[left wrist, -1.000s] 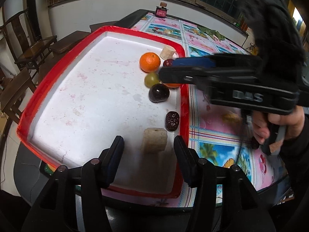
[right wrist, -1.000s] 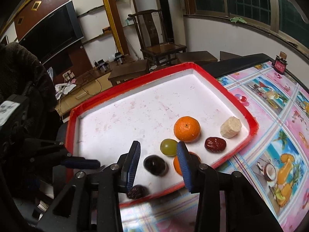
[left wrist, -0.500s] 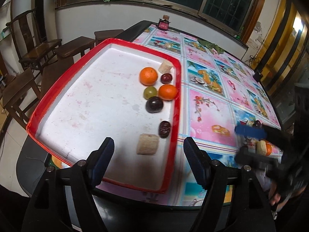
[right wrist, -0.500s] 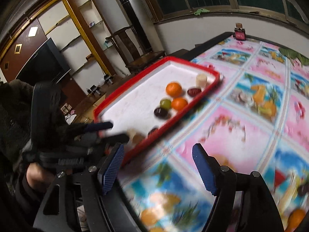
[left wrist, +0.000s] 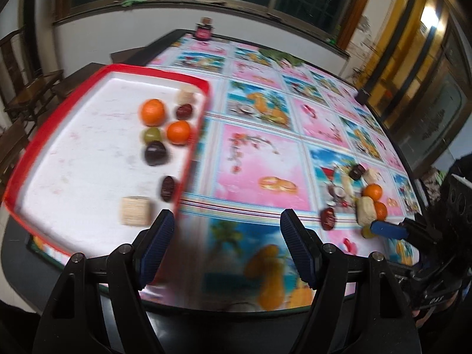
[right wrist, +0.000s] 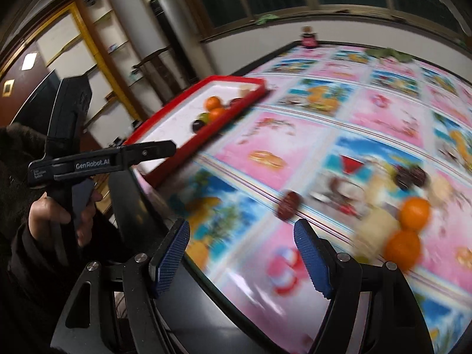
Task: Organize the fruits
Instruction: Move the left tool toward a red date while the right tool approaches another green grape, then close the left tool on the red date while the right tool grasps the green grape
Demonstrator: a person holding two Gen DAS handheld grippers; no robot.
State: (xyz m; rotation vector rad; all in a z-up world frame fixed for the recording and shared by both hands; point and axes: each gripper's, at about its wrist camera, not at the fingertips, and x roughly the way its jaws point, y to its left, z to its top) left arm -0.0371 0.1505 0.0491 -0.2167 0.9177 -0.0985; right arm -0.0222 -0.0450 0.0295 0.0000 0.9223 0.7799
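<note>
Picture-printed cloth covers the counter (left wrist: pixel 259 147). Nearest, the left tool (left wrist: pixel 227 246) and right tool (right wrist: pixel 242 253) both stand apart, empty. Beyond the right tool lie loose fruits (right wrist: pixel 411 227): small, round, likely to roll, best pinched across the middle. Farther off, the tray (left wrist: pixel 17 174) holds more fruit.

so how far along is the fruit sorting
Roughly half done. Seven pieces already sit in the red tray, including two oranges and a green fruit. Nothing is in hand: the left hand-held gripper and right hand-held gripper are both open and empty. A loose pile on the tablecloth is still left.
</note>
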